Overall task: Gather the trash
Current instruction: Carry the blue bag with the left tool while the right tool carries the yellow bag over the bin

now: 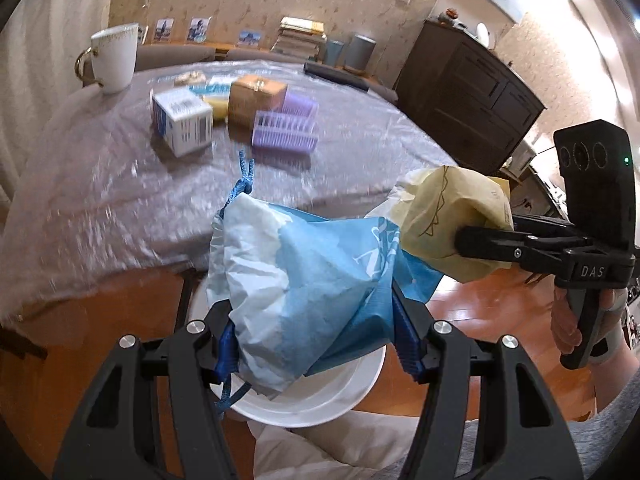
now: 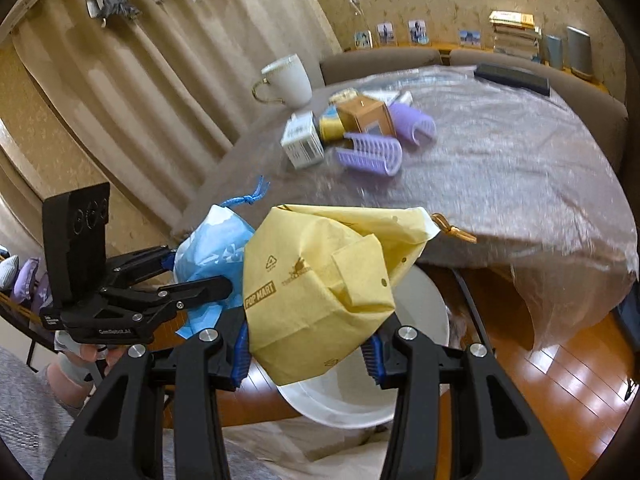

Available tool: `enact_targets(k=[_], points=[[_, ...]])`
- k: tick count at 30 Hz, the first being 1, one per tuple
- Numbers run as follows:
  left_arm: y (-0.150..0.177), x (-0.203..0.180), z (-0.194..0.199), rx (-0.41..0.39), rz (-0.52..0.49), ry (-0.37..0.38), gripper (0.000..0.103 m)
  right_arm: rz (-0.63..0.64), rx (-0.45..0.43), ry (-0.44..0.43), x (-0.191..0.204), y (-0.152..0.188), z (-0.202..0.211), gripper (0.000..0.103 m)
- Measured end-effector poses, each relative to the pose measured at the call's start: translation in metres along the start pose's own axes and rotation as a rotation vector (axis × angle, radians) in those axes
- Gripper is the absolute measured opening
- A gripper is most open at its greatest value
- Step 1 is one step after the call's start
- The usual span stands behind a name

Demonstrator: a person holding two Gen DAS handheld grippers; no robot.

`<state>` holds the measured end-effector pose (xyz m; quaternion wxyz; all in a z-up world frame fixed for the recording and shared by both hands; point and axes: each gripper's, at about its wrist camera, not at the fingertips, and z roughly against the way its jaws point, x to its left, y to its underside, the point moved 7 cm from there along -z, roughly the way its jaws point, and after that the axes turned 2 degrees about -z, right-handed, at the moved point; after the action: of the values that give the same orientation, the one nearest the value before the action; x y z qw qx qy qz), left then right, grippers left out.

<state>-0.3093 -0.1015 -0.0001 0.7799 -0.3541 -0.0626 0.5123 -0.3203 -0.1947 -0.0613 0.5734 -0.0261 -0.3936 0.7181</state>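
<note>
Left tool (image 1: 312,332) pinched the blue bag (image 1: 304,288) at centre frame; right tool (image 2: 306,354) clamped the yellow bag (image 2: 320,280), both above the white bin (image 2: 420,364).

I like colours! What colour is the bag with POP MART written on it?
Pale yellow bag with brown print, clearest in the right wrist view.

2 bags (image 1: 304,280) (image 2: 320,280) side by side above a bin (image 2: 352,400), table (image 1: 360,152) behind — mug (image 1: 112,56), boxes (image 1: 182,122) on it
</note>
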Motion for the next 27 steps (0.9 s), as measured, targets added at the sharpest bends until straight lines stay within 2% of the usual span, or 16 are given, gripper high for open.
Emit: enact_targets(k=[11, 27], points=[[0.024, -0.003, -0.032, 0.056, 0.05, -0.086, 0.062, 0.035, 0.096, 0.013, -0.018, 0.021, -0.03, 0.044], [0.059, 0.02, -0.081, 0.172, 0.097, -0.136, 0.062, 0.049, 0.207, 0.074, -0.037, 0.049, -0.085, 0.044]])
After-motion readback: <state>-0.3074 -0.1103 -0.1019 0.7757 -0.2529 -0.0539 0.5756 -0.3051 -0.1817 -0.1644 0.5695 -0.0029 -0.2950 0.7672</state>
